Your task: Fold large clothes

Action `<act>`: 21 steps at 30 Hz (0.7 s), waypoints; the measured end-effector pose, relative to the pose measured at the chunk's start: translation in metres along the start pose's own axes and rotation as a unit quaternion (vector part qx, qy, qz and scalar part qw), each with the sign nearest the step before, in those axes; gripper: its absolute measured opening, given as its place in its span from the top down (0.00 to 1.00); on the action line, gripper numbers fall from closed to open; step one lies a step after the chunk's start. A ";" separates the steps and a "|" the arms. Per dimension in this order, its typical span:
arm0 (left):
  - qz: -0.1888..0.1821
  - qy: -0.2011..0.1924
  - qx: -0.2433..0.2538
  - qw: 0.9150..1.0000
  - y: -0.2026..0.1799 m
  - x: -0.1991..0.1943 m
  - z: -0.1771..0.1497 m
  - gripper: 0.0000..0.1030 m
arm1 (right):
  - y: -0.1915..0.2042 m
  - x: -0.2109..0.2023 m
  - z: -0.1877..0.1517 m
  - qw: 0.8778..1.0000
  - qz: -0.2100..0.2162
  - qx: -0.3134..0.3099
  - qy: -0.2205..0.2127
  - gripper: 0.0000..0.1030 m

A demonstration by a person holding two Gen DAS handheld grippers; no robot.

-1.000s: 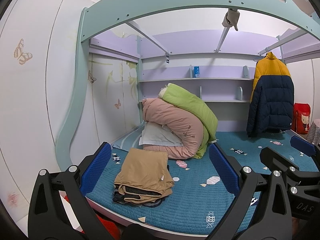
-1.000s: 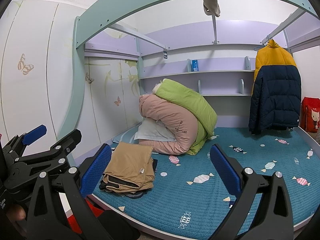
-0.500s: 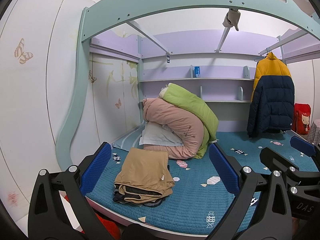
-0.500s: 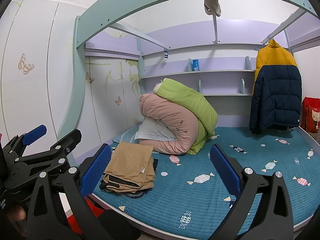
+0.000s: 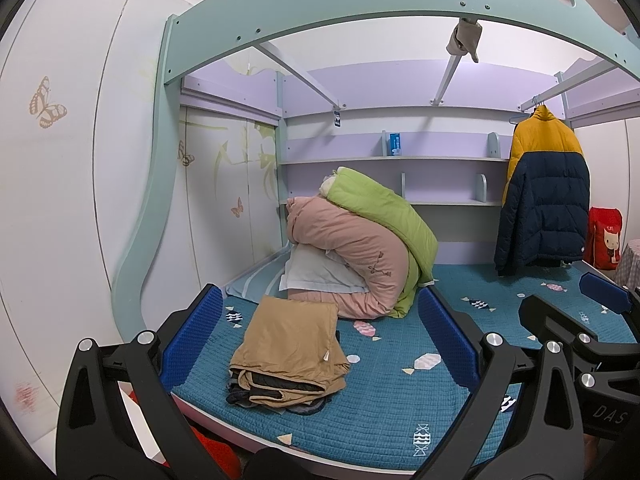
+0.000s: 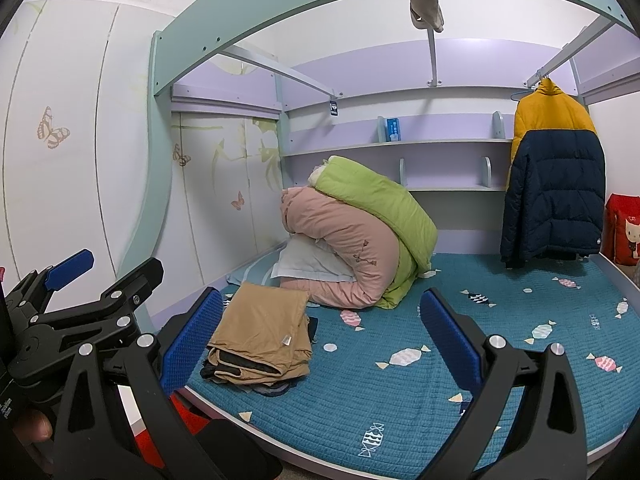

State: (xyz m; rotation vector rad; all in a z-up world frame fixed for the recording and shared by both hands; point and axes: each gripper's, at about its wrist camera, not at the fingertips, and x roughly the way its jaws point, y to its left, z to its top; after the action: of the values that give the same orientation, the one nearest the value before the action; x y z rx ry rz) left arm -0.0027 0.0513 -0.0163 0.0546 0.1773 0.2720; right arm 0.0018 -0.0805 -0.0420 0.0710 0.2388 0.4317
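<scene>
Both the left gripper (image 5: 320, 344) and right gripper (image 6: 320, 344) hang released and empty over the bed's (image 5: 400, 408) near edge, facing the folded tan garment (image 5: 290, 340) at near left.

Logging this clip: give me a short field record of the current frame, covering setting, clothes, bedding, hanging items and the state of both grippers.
setting: bed with teal quilted mattress cover under a loft frame
folded clothes: tan garment on top of a small stack with darker items under it, near the front left edge of the bed
bedding: pink duvet rolled up, green duvet draped over it, at the back
hanging: yellow and navy puffer jacket on a rail at the right
left gripper: jaws open, empty, held off the bed
right gripper: jaws open, empty, held off the bed
</scene>
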 end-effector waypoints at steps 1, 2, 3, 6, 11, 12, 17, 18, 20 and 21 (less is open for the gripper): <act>0.001 0.000 0.000 1.000 0.001 0.000 0.000 0.05 | 0.001 0.000 0.000 1.000 0.000 0.000 0.000 0.07; 0.002 0.000 0.000 1.000 0.002 0.000 -0.001 0.04 | 0.000 0.000 0.000 1.000 0.000 0.000 0.000 0.07; 0.003 0.000 -0.001 1.000 0.002 -0.001 -0.001 0.05 | 0.000 0.000 0.000 1.000 0.000 0.000 0.000 0.07; 0.003 -0.001 -0.001 1.000 0.001 -0.002 -0.001 0.05 | 0.001 0.000 0.000 1.000 0.000 0.000 0.000 0.07; 0.003 0.000 -0.001 1.000 0.001 -0.001 -0.001 0.05 | 0.001 0.001 0.000 1.000 0.001 0.000 0.000 0.07; 0.004 0.000 -0.001 1.000 0.002 -0.001 -0.001 0.05 | 0.001 0.001 0.000 1.000 0.002 0.000 0.000 0.07; 0.010 -0.001 0.001 1.000 0.003 -0.001 0.001 0.05 | 0.003 0.003 0.000 1.000 0.004 0.002 0.001 0.07; 0.011 -0.002 0.002 1.000 0.004 0.000 0.001 0.04 | 0.003 0.003 0.000 1.000 0.004 0.003 0.002 0.07; 0.013 -0.001 0.003 1.000 0.004 0.002 0.001 0.05 | 0.003 0.004 0.000 1.000 0.005 0.004 0.003 0.07; 0.012 0.000 0.003 1.000 0.004 0.002 0.001 0.05 | 0.002 0.005 -0.001 1.000 0.005 0.005 0.003 0.07</act>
State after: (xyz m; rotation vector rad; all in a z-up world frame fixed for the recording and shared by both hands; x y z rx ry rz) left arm -0.0017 0.0555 -0.0158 0.0626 0.1765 0.2964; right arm 0.0050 -0.0771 -0.0435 0.0809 0.2476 0.4405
